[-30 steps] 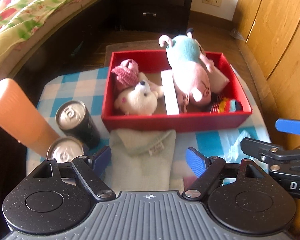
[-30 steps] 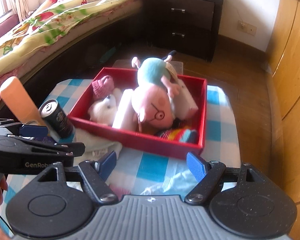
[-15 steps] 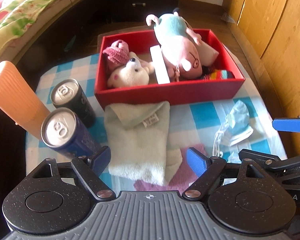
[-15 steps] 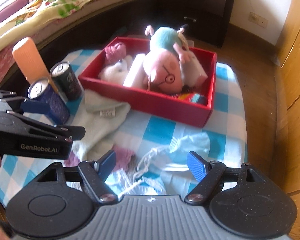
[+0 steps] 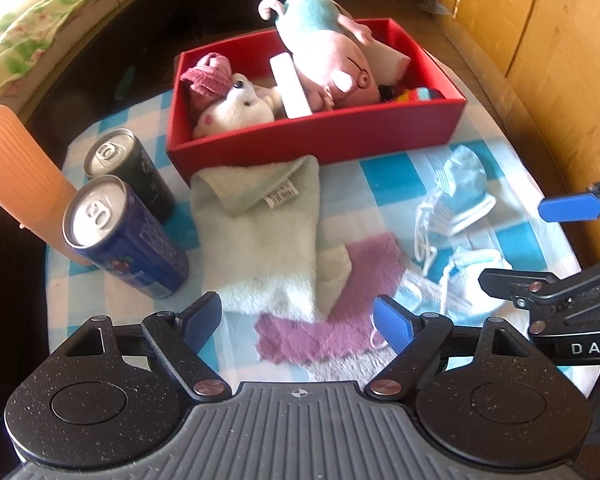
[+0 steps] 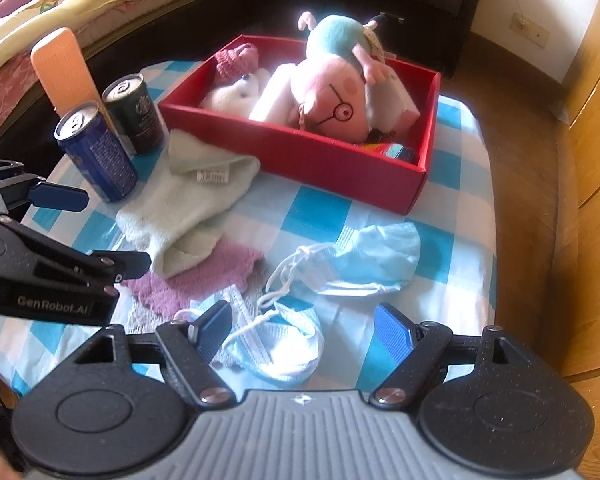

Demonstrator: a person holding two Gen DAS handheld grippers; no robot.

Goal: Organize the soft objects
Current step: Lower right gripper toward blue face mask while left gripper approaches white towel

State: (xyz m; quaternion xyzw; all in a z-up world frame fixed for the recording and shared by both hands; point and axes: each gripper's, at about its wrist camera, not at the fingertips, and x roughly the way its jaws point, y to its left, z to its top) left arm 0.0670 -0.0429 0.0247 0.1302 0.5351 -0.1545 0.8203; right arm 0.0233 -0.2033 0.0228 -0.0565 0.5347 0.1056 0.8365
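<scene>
Both sets of fingers apart, empty: left gripper point(image 5: 298, 322) over purple cloth point(image 5: 332, 336), right gripper point(image 6: 302, 330) over face mask point(image 6: 284, 352), poised for grabbing toward red box point(image 5: 320, 136).

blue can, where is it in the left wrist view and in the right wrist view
Left wrist: blue can at left, beside the pale green towel.
Right wrist: blue can at upper left, in front of the dark can.
Shared landmark: the red box.

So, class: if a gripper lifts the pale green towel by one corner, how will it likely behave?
The pale green towel lies folded and rumpled, so it would probably droop and unfold. It looks fluffy, likely light. It overlaps the purple cloth, which might get dragged.
</scene>
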